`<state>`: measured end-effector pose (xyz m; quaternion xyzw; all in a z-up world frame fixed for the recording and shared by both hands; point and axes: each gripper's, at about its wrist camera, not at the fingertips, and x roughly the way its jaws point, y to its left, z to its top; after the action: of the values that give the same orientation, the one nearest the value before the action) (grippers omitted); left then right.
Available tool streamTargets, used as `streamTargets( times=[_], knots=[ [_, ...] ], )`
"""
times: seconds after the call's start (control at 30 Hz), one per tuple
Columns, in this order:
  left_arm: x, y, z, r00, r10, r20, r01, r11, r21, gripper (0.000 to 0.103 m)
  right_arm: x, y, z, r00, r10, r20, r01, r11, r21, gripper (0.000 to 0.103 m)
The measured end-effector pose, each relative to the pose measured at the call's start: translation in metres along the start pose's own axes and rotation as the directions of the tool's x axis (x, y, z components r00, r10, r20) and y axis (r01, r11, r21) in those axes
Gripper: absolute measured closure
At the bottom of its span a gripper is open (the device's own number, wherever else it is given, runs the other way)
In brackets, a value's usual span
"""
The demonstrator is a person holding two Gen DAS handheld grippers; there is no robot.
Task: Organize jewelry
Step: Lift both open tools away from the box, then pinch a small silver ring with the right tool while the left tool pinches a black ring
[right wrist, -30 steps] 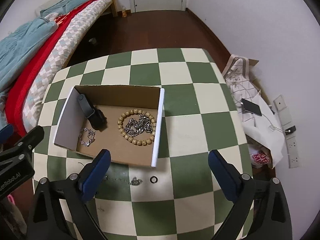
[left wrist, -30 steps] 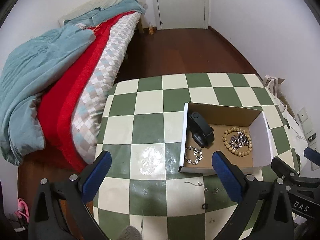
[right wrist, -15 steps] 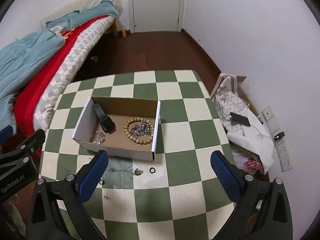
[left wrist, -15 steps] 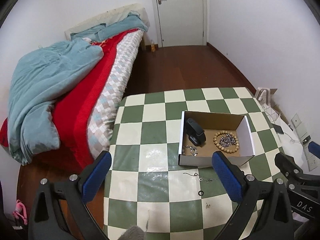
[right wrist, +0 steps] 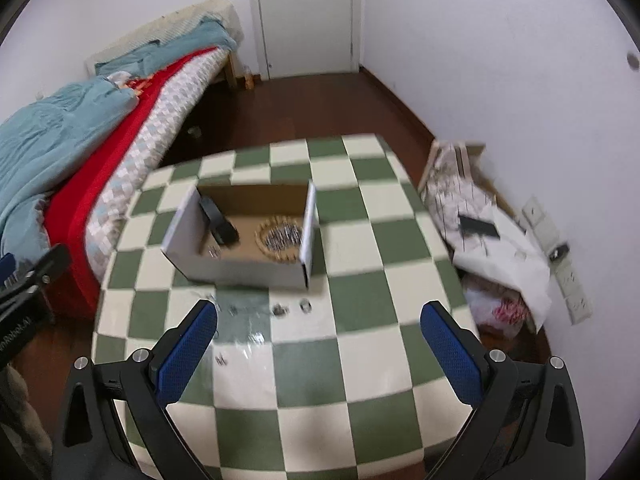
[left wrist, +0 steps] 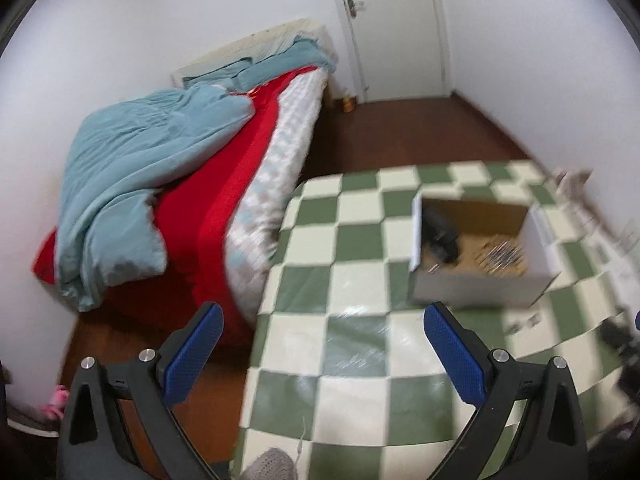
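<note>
An open cardboard box (right wrist: 240,268) stands on the green-and-cream checked table (right wrist: 360,344); it also shows in the left wrist view (left wrist: 480,288). Inside lie a black band (right wrist: 218,220), a bead bracelet (right wrist: 278,240) around a silver chain, and a small silver piece (right wrist: 214,251). A thin chain (right wrist: 256,310) and a ring (right wrist: 305,306) lie on the table in front of the box. My right gripper (right wrist: 318,354) is open and empty, well back from them. My left gripper (left wrist: 324,354) is open and empty over the table's left edge.
A bed (left wrist: 168,184) with blue and red covers stands left of the table. White bags and a phone (right wrist: 478,228) lie on the floor at the right wall. A door (right wrist: 304,16) is at the back.
Both grippers have pulled up and back from the table, so the box looks smaller and farther. The left view has also swung left toward the bed. Both stay open.
</note>
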<state>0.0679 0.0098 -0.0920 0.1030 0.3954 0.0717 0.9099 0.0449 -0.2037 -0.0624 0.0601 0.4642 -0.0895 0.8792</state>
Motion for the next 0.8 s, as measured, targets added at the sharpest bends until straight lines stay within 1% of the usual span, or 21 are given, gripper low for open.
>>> streamTargets(
  times=[0.03, 0.07, 0.1, 0.13, 0.17, 0.27, 0.43, 0.57, 0.6, 0.63, 0.67, 0.7, 0.8],
  knots=[
    [0.009, -0.003, -0.007, 1.000, 0.025, -0.014, -0.025, 1.000, 0.008, 0.000, 0.011, -0.005, -0.008, 1.000, 0.014, -0.022, -0.014, 1.000, 0.014, 0.012],
    [0.019, -0.004, -0.013, 0.998, 0.044, -0.033, -0.044, 0.999, 0.012, 0.000, 0.021, -0.008, -0.015, 0.999, 0.025, -0.044, -0.024, 0.999, 0.022, 0.031],
    [0.027, -0.005, -0.020, 0.997, 0.061, -0.050, -0.061, 0.998, 0.016, 0.000, 0.030, -0.010, -0.019, 0.997, 0.036, -0.061, -0.034, 0.999, 0.029, 0.044],
    [0.039, -0.006, -0.025, 0.993, 0.086, -0.075, -0.085, 0.996, 0.022, 0.000, 0.042, -0.012, -0.025, 0.995, 0.058, -0.084, -0.055, 0.998, 0.041, 0.045],
    [0.047, -0.006, -0.029, 0.991, 0.100, -0.093, -0.099, 0.995, 0.023, 0.000, 0.057, -0.015, -0.031, 0.989, 0.111, -0.101, -0.105, 0.993, 0.059, 0.046],
    [0.068, -0.004, -0.038, 0.981, 0.135, -0.140, -0.134, 0.991, 0.017, 0.000, 0.088, -0.010, -0.041, 0.980, 0.172, -0.105, -0.165, 0.984, 0.068, 0.047],
    [0.086, -0.002, -0.043, 0.971, 0.152, -0.183, -0.152, 0.988, 0.012, 0.000, 0.129, 0.018, -0.035, 0.978, 0.186, -0.095, -0.188, 0.982, -0.007, 0.047],
    [0.091, -0.006, -0.041, 0.971, 0.141, -0.192, -0.141, 0.990, 0.017, 0.000, 0.159, 0.044, -0.032, 0.982, 0.149, -0.114, -0.159, 0.984, -0.085, 0.048],
    [0.091, -0.007, -0.040, 0.972, 0.132, -0.195, -0.132, 0.991, 0.017, 0.000, 0.163, 0.046, -0.032, 0.982, 0.143, -0.124, -0.155, 0.984, -0.091, 0.052],
    [0.092, -0.009, -0.040, 0.973, 0.121, -0.197, -0.120, 0.993, 0.016, 0.000, 0.162, 0.053, -0.033, 0.989, 0.114, -0.091, -0.126, 0.984, -0.129, 0.061],
    [0.093, -0.012, -0.039, 0.974, 0.104, -0.202, -0.103, 0.995, 0.016, 0.000, 0.163, 0.056, -0.034, 0.993, 0.087, -0.084, -0.099, 0.983, -0.153, 0.077],
    [0.094, -0.015, -0.038, 0.975, 0.087, -0.205, -0.086, 0.996, 0.016, 0.000, 0.163, 0.059, -0.035, 0.995, 0.062, -0.079, -0.075, 0.983, -0.170, 0.090],
    [0.095, -0.029, -0.037, 0.975, 0.006, -0.224, -0.003, 1.000, 0.016, 0.000, 0.161, 0.056, -0.038, 0.996, 0.042, -0.075, -0.054, 0.983, -0.174, 0.091]
  ],
)
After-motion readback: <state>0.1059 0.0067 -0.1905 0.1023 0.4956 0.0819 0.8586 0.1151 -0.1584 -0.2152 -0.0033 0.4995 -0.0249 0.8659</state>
